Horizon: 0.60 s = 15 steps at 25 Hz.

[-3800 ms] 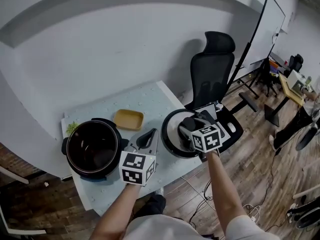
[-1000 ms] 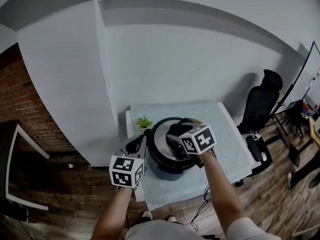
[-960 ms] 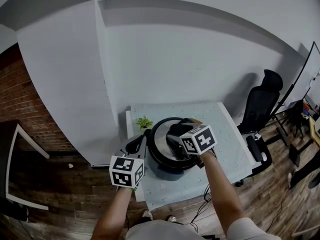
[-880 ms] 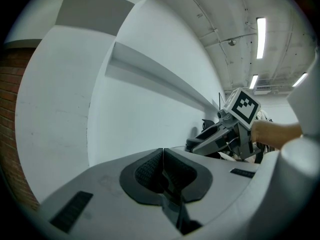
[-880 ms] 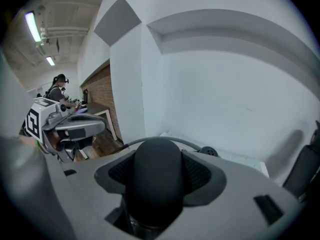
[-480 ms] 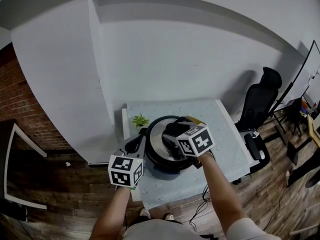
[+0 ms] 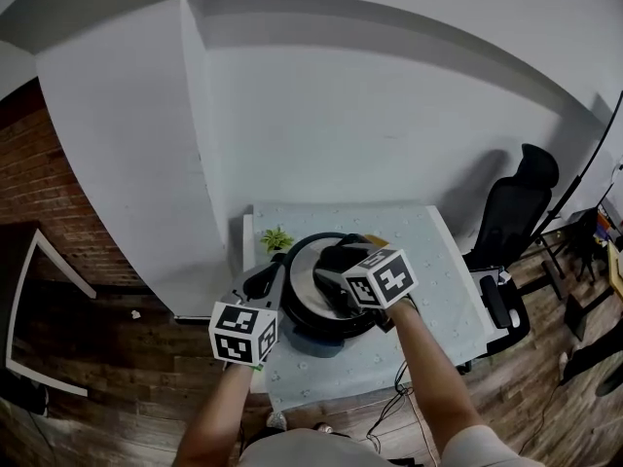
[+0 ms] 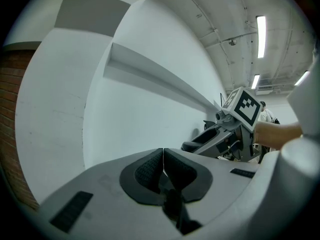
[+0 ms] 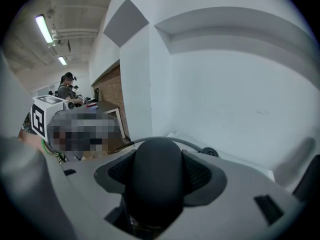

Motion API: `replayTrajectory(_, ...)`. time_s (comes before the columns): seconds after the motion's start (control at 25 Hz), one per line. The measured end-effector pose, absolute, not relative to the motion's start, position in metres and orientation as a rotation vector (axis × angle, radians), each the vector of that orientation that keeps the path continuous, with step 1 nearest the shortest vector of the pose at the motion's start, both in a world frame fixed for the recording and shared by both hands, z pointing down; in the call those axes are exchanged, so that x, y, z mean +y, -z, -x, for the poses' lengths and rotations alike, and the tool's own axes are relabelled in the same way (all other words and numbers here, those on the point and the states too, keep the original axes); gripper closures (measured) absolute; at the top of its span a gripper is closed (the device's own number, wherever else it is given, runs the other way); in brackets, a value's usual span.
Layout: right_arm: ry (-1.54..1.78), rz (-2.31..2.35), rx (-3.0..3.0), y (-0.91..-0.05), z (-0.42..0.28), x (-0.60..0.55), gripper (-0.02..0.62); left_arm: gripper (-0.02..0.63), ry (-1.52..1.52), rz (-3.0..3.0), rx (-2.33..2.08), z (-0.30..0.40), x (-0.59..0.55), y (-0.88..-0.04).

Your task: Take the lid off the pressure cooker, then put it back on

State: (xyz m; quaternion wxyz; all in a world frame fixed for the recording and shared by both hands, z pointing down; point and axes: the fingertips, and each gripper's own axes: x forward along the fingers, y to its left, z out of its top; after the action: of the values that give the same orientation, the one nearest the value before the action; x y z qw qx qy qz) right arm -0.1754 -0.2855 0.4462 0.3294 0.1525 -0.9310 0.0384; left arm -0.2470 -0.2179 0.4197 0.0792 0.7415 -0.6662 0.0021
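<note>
**Black handle [image 9: 152,176] clamped, lid [image 7: 304,285] down over the pressure cooker [image 7: 326,324]**

Nearest me, the person's two forearms reach out over the front edge of a pale table [image 7: 428,290]. The left gripper [image 7: 265,282] hovers at the cooker's left flank, its jaws pressed together with nothing between them. Whether its tips touch the pot I cannot tell. The right gripper [image 7: 339,261] comes in over the top, its jaws clamped on either side of the lid's handle, pads tight against it. From above, that gripper and its marker cube block much of the lid's middle, so only the silvery ring round the edge shows clearly.

The cooker stands on the table's left half. The lid lies level on its mouth, top side up, handle rising at the centre, and whatever is inside the pot is covered. Whether the lid is locked I cannot tell. In the right gripper view the handle looks longer than wide, its long line running away along the jaws, with a small valve [image 9: 210,152] just beyond it on the lid.

Close by the cooker's back left sits a small green plant [image 7: 276,238]. A white wall [image 7: 370,134] rises straight behind the table. Off to the right a black office chair [image 7: 511,217] stands on the wooden floor [image 7: 127,387], and off to the left is a brick wall [image 7: 39,163].
</note>
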Motion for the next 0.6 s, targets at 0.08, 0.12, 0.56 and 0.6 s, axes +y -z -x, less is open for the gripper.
replayTrajectory(0.08, -0.084, -0.354, -2.443, -0.446, 0.176, -0.285, 0.314, 0.592, -0.008, -2.207, -2.007, 0.247, -0.217, -0.419)
replayTrajectory(0.12, -0.074, -0.324, -2.447, -0.447, 0.176, -0.284, 0.314, 0.592, -0.009, -2.202, -2.013, 0.246, -0.217, -0.419)
replayTrajectory(0.56, 0.038, 0.017, -2.463, -0.447, 0.179, -0.271, 0.313, 0.592, -0.025, -2.162, -2.066, 0.24, -0.211, -0.417)
replayTrajectory(0.6, 0.054, 0.062, -2.464, -0.447, 0.179, -0.269, 0.313, 0.592, -0.024, -2.158, -2.069, 0.239, -0.211, -0.417)
